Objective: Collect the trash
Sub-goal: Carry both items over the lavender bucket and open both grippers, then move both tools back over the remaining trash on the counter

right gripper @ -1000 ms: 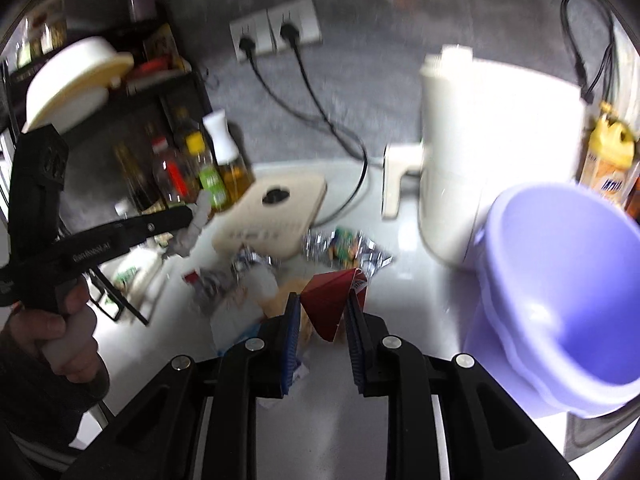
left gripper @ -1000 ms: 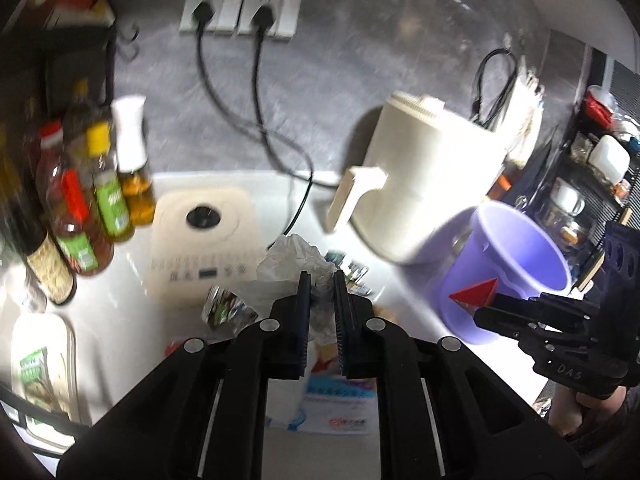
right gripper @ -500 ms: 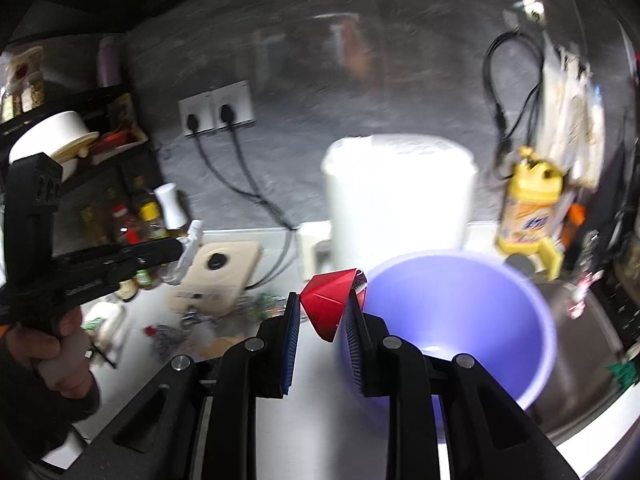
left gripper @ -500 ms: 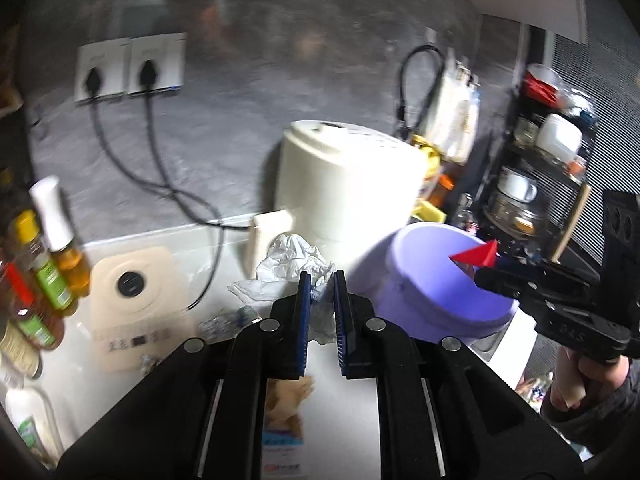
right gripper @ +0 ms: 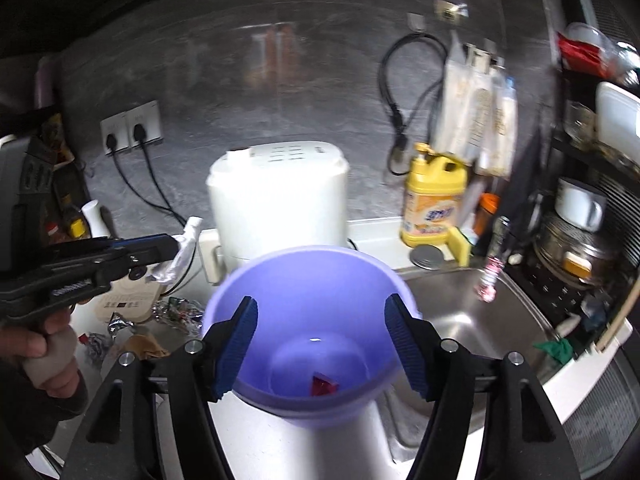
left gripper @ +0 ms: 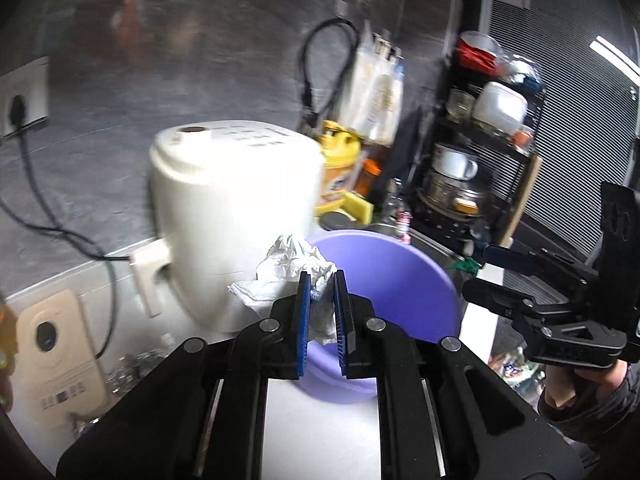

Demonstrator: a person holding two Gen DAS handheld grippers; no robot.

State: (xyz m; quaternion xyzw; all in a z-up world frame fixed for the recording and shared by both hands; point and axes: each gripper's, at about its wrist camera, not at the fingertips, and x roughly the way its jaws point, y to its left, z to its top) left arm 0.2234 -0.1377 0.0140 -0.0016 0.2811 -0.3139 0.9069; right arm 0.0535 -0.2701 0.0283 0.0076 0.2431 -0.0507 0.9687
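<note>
Left wrist view: my left gripper (left gripper: 319,300) is clamped on a crumpled white tissue (left gripper: 294,270), which bunches out above and left of the blue pads (left gripper: 304,312). The tissue sits at frame centre, over the near-left rim of the purple bucket (left gripper: 400,276). A white appliance (left gripper: 236,208) stands just behind and left of the bucket. My right gripper (left gripper: 486,272) enters from the right edge, jaws spread, nothing between them.

Right wrist view: my right gripper (right gripper: 322,344) is wide apart and holds nothing; its pads (right gripper: 240,336) frame the bucket (right gripper: 280,276) mouth at lower centre. A red wrapper (right gripper: 324,385) lies on the bucket floor, low in frame. My left gripper (right gripper: 164,246) comes in from the left edge with the tissue (right gripper: 180,254) at its tip, left of the bucket rim; I cannot tell from here whether it is over the opening.

More trash (right gripper: 176,310), foil and paper scraps, lies on the counter (right gripper: 304,452) at lower left, beside the bucket. A steel sink (right gripper: 472,312) is right of the bucket, a yellow bottle (right gripper: 434,196) behind it at the wall.
</note>
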